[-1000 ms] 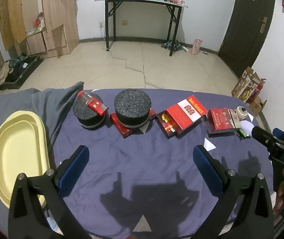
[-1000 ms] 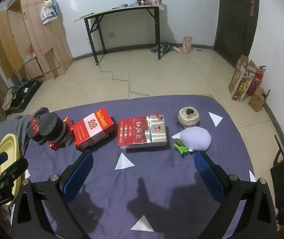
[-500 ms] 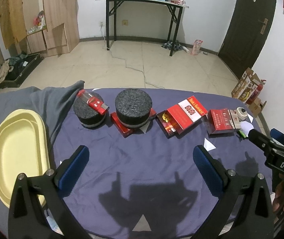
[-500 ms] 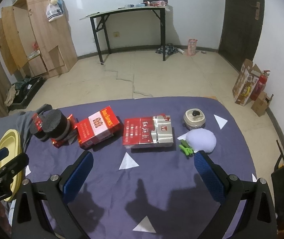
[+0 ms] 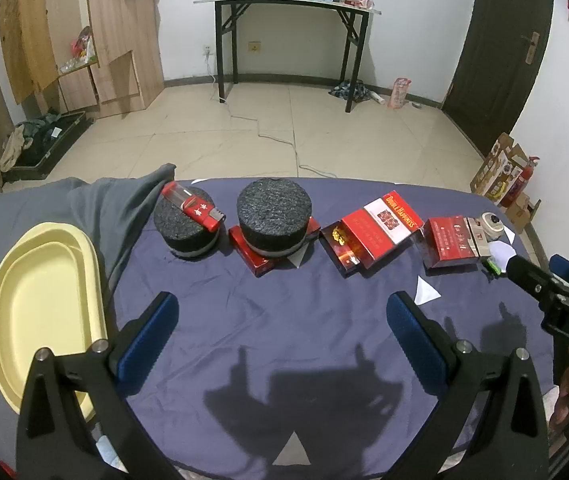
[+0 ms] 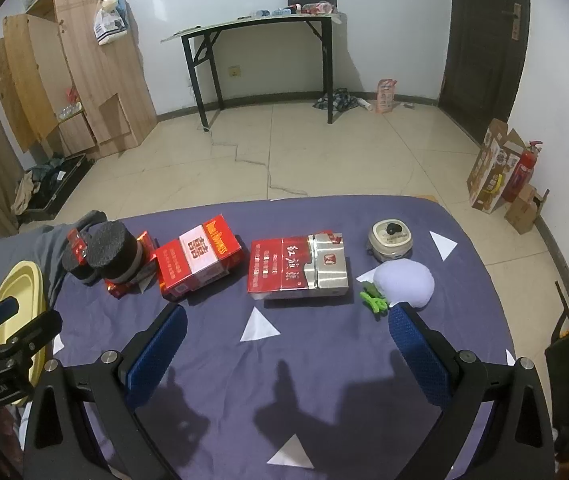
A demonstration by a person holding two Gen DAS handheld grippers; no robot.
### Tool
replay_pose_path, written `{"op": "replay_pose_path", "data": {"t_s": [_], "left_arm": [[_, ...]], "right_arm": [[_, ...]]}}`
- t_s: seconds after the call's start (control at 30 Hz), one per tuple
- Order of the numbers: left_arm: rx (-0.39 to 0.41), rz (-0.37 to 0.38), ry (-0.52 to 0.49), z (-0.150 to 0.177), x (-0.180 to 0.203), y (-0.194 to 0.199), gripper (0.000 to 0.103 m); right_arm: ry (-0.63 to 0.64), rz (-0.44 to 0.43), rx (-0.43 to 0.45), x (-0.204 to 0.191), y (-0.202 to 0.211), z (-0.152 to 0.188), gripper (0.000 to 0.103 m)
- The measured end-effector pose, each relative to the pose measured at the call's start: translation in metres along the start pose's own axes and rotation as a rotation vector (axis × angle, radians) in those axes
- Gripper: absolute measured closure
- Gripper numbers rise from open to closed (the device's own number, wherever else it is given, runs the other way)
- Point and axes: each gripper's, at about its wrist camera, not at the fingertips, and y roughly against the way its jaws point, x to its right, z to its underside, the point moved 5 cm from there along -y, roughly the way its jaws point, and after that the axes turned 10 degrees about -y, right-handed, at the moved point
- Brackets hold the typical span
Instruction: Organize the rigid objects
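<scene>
Both the left gripper and right gripper are hovering wide open and empty short of the row of boxes, and the red lighter perching atop the foam cylinder is risking a roll-off if nudged.

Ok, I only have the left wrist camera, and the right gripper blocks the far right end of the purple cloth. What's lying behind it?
Observer: A pale round pad, with a green clip at its left edge.
Operator: Is the right gripper carrying anything?
Observer: No. The right gripper is open, with only cloth showing between its fingers.
Operator: And the round cream device, is it against that pad?
Observer: No. The cream device sits beyond the pad, with a gap between them.
</scene>
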Motion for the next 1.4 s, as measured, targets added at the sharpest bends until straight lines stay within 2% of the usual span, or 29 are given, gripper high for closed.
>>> {"op": "replay_pose_path", "data": {"t_s": [0.3, 1.4], "left_arm": [[-0.028, 0.018, 0.041, 0.0019, -0.0053, -0.0041, 0.0], [-0.032, 0.013, 0.028, 0.0026, -0.0038, -0.0029, 0.0]], "right_arm": [[0.011, 0.0, -0.004, -0.0027, -0.0017, 0.0005, 0.001], [0.031, -0.004, -0.019, -0.0091, -0.0066, 0.0049, 0.001]]}}
